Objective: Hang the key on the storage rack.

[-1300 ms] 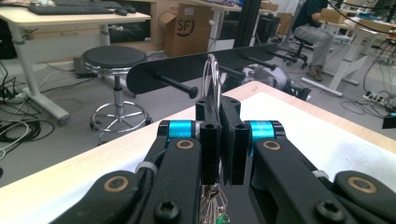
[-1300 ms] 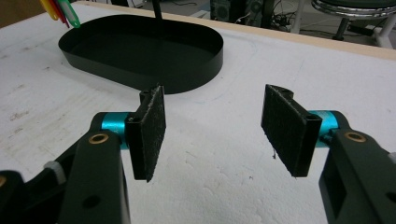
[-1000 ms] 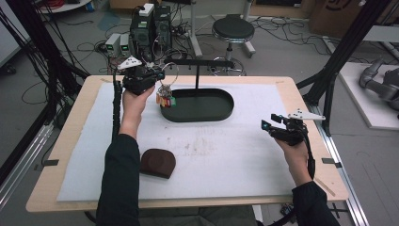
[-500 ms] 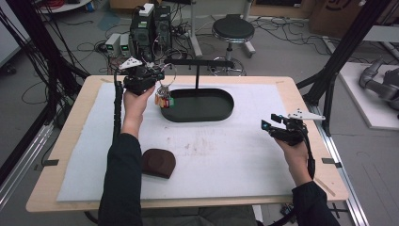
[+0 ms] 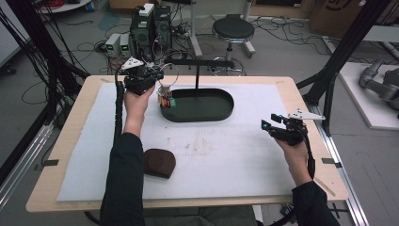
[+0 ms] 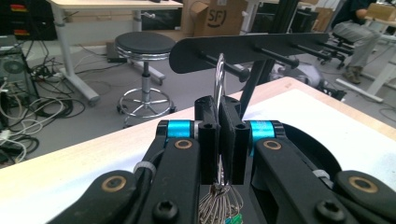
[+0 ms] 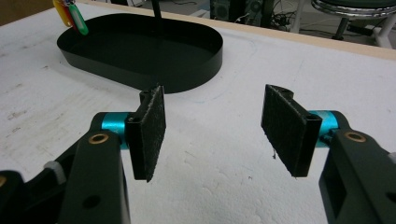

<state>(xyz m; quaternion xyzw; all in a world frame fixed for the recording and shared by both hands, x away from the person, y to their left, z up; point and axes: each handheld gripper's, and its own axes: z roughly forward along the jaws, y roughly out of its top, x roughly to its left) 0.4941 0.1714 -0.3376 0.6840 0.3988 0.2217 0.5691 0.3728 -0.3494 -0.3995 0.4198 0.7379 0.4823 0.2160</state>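
My left gripper (image 5: 156,75) is shut on a large wire key ring (image 6: 218,77), which passes up between its jaws (image 6: 219,116). The ring's top reaches the black peg bar (image 6: 243,46) of a rack; I cannot tell whether it is hooked over a peg. Keys with red, yellow and green tags (image 5: 165,100) hang below the gripper, over the left end of the rack's black oval tray (image 5: 221,113). My right gripper (image 5: 269,125) hovers over the white mat at the right, open with nothing between its pads (image 7: 149,126). Ahead of it lie the tray (image 7: 187,74) and the tags (image 7: 74,16).
A brown pouch (image 5: 159,162) lies on the white mat (image 5: 226,150) near the front left, beside the left forearm. The rack's post (image 5: 197,77) stands at the tray's back. A stool (image 5: 233,29) and computer cases (image 5: 150,23) stand beyond the table.
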